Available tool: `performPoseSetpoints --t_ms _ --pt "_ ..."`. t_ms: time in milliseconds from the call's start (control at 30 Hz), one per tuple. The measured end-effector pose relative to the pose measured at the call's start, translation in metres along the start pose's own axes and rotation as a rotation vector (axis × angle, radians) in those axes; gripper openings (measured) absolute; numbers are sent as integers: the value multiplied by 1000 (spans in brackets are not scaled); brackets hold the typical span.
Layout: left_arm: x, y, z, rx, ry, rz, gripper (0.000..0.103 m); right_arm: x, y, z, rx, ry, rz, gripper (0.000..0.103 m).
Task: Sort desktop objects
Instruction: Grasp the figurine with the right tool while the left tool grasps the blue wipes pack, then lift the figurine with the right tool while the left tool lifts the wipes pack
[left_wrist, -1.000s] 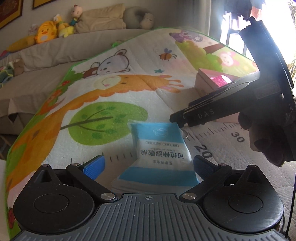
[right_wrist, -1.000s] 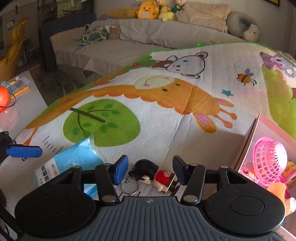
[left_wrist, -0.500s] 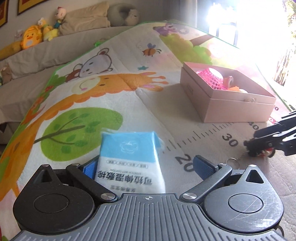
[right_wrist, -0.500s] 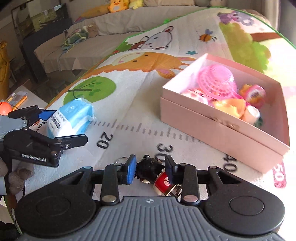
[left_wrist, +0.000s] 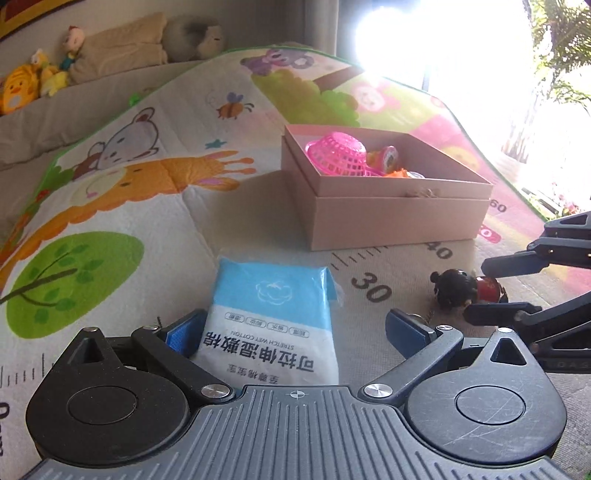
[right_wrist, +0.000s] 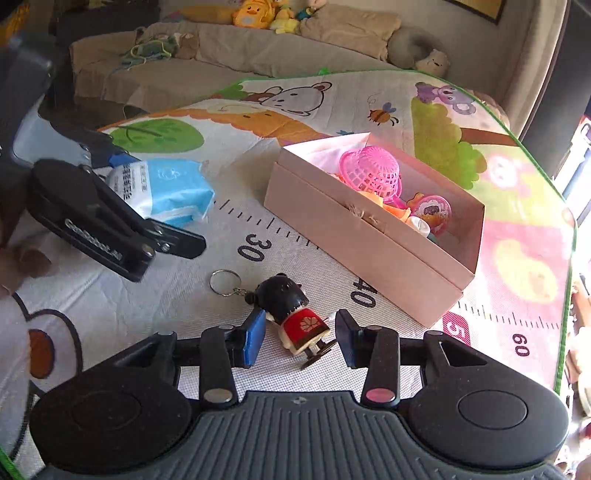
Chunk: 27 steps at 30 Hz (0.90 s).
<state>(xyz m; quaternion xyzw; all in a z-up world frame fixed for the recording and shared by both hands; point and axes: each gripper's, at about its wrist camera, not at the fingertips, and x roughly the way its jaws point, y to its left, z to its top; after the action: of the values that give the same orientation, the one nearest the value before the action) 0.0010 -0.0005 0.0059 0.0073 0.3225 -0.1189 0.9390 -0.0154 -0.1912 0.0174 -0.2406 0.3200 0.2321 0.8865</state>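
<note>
While the left wrist view looks down its own fingers, the left gripper (left_wrist: 295, 328) stands wide, with the wet-cotton pack (left_wrist: 273, 314) lying between the jaws. The pack sits hard against the blue pad at nine o'clock, while a clear gap separates it from the pad at three o'clock, so nothing squeezes it. Lopsided closing could shove this soft pack sideways across the play mat (left_wrist: 110, 206) or pinch only its crinkled edge. Up at one o'clock, well apart, the pink box (left_wrist: 391, 218) holds a pink basket (left_wrist: 340, 155) and other small toys. Near three o'clock the doll keychain (left_wrist: 465, 291) lies between the other tool's dark fingers.

From the right wrist view, the right gripper (right_wrist: 299, 339) has its jaws opening, and the doll keychain (right_wrist: 295, 314) lies on the mat between them, head toward eleven o'clock, feet toward five. Neither pad appears to press it: the nine o'clock pad is just beside its shoulder, the three o'clock pad stands clear. Its key ring (right_wrist: 223, 282) trails out at ten o'clock, beyond the fingers. A grab on the narrow red body could let the heavier head swing and slip free, or the ring could catch the rim of the pink box (right_wrist: 369, 251) at one o'clock. At nine to ten o'clock the left gripper (right_wrist: 155, 199) straddles the pack (right_wrist: 166, 188).
</note>
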Motion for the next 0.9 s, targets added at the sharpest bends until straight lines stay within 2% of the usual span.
performPoseSetpoints --t_ms 67,100,167,300,400,467,500,600,700,767,900 --pt "-1 9 -1 -51 -3 -4 103 6 2 1 -5 8 9 40" --pt "-2 13 -1 -76 -8 -4 103 7 2 3 -1 7 26 34" --pt "-3 19 -1 -120 -11 0 103 3 -1 10 49 11 116 30" --pt "-2 30 -1 -187 -5 -7 103 -3 -27 19 312 32 356 30" --pt "-3 32 -2 -195 -12 -9 103 7 -48 13 478 68 445 30" --pt "-4 32 -3 -198 -18 -7 103 12 -54 6 534 81 414 32" --pt "-4 32 -3 -200 -20 -6 103 13 -55 3 538 80 381 39" --pt "-5 33 -3 -206 -21 -6 103 12 -56 -2 500 62 210 44" --pt "-5 32 -3 -204 -18 -6 103 9 -58 -8 464 41 64 62" --pt "-5 31 -3 -199 -17 -4 103 6 -63 -14 469 34 42 67" --pt "-4 28 -3 -181 -10 8 103 2 -62 -18 466 19 61 80"
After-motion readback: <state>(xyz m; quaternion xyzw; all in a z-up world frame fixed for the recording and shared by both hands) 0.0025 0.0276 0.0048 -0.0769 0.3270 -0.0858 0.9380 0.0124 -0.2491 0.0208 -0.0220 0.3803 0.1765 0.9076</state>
